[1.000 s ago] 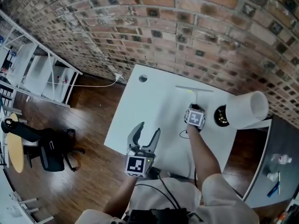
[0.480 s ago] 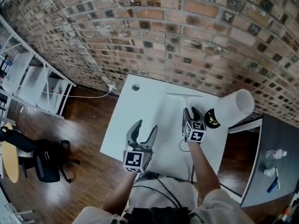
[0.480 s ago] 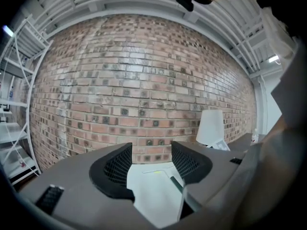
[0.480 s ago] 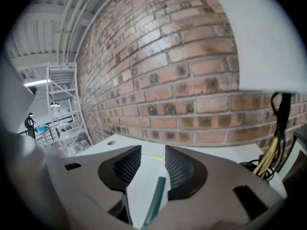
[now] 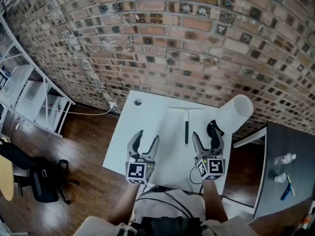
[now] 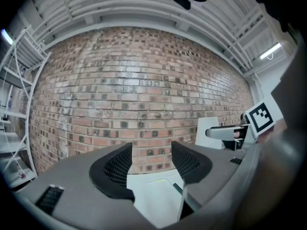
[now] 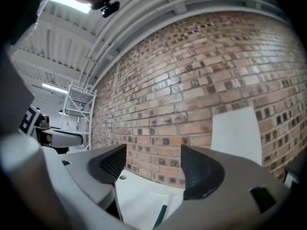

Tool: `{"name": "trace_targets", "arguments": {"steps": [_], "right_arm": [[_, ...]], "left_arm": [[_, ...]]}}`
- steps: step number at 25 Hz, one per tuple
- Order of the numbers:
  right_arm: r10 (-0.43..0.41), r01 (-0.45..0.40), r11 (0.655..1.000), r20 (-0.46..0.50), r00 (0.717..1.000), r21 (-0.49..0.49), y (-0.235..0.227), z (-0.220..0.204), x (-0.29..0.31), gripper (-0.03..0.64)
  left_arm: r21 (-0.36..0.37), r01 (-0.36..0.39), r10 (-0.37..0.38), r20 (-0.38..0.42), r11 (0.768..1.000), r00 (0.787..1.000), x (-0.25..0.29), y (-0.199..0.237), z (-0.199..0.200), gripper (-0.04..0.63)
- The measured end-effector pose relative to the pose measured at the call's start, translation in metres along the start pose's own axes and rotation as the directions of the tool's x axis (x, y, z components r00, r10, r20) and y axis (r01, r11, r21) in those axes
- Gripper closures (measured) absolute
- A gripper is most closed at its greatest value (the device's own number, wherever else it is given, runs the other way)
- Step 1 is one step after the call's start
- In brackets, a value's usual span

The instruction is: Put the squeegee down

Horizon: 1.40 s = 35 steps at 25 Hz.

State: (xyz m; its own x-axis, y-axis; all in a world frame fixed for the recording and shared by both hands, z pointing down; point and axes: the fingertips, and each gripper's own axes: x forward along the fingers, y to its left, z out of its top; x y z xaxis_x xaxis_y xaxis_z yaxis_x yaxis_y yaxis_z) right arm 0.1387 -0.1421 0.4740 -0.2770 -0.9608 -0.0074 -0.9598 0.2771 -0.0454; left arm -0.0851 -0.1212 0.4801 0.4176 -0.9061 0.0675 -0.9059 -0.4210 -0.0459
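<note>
This looks like a loft-style office or lab workroom. A white counter (image 5: 152,122) stands against a bare brick wall (image 5: 187,38) on a dark wood floor (image 5: 83,146). Left of the counter are a white metal shelving rack (image 5: 29,92) and a black office chair (image 5: 42,183). Right of it is a grey table (image 5: 295,141) with small bottles (image 5: 286,158). Overhead run white ceiling beams (image 6: 158,8) and a strip light (image 6: 271,51).

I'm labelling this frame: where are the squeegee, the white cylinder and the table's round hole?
Dark-handled squeegee with thin blade (image 5: 186,132): head view, middle of handle.
Tall white cylinder (image 5: 236,112): head view, side wall.
Round tabletop hole (image 5: 138,102): head view, its centre.
</note>
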Motion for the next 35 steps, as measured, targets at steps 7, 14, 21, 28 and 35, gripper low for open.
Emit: {"name": "trace_targets", "arguments": {"steps": [7, 14, 21, 28, 35], "right_arm": [[-0.052, 0.058, 0.995, 0.074, 0.996, -0.081, 0.008, 0.045, -0.05, 0.238], [-0.136, 0.143, 0.984, 0.07, 0.988, -0.106, 0.003, 0.051, -0.074, 0.252], [-0.112, 0.119, 0.987, 0.067, 0.991, -0.111, 0.013, 0.055, -0.075, 0.252], [-0.065, 0.072, 0.991, 0.065, 0.996, -0.112, 0.025, 0.049, -0.072, 0.252], [-0.038, 0.047, 0.991, 0.073, 0.997, -0.126, 0.035, 0.048, -0.068, 0.252]], "left_arm": [[0.036, -0.015, 0.013, 0.036, 0.999, 0.999, -0.022, -0.006, 0.017, 0.313], [0.036, -0.027, 0.025, 0.064, 0.999, 0.998, -0.031, -0.015, 0.031, 0.296], [0.055, -0.006, 0.002, 0.058, 0.998, 0.998, -0.033, -0.019, 0.027, 0.296], [0.043, 0.003, -0.006, 0.058, 0.999, 0.998, -0.034, -0.018, 0.027, 0.296], [0.014, 0.001, -0.001, 0.044, 1.0, 0.999, -0.033, -0.013, 0.024, 0.295]]}}
